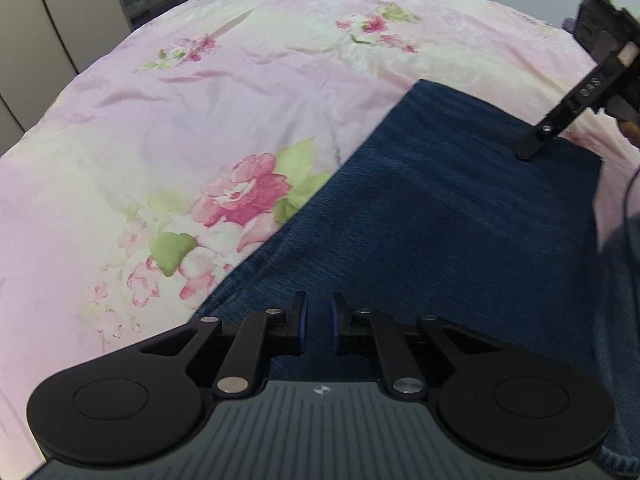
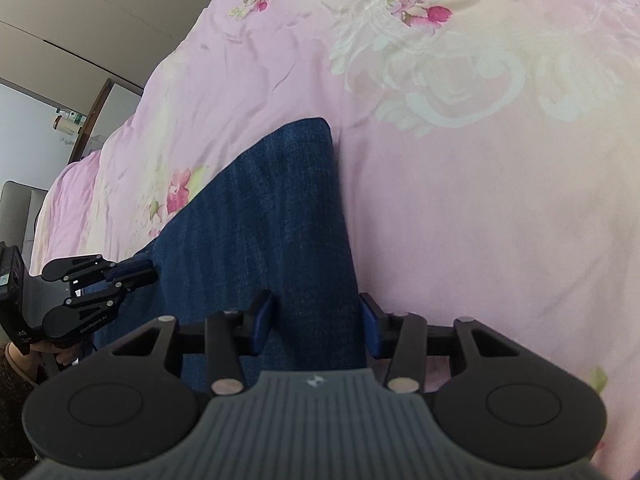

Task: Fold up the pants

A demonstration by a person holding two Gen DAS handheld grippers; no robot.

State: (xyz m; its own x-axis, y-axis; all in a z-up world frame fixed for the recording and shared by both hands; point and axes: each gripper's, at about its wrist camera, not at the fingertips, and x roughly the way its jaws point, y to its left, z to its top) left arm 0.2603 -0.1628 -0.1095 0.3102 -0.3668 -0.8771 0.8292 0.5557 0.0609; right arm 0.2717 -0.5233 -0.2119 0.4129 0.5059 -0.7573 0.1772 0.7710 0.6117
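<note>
Dark blue denim pants lie folded in a long strip on a pink flowered bed cover. My left gripper has its blue pads almost together with denim pinched between them at the near left edge. From the right wrist view, the left gripper grips the left edge of the pants. My right gripper straddles the strip's near right edge, with denim filling the gap between its pads. One of the right gripper's fingers presses its tip onto the cloth.
The bed cover spreads wide beyond and to both sides of the pants. Pale wardrobe doors stand past the bed's far left edge. A person's hand holds the left gripper's handle.
</note>
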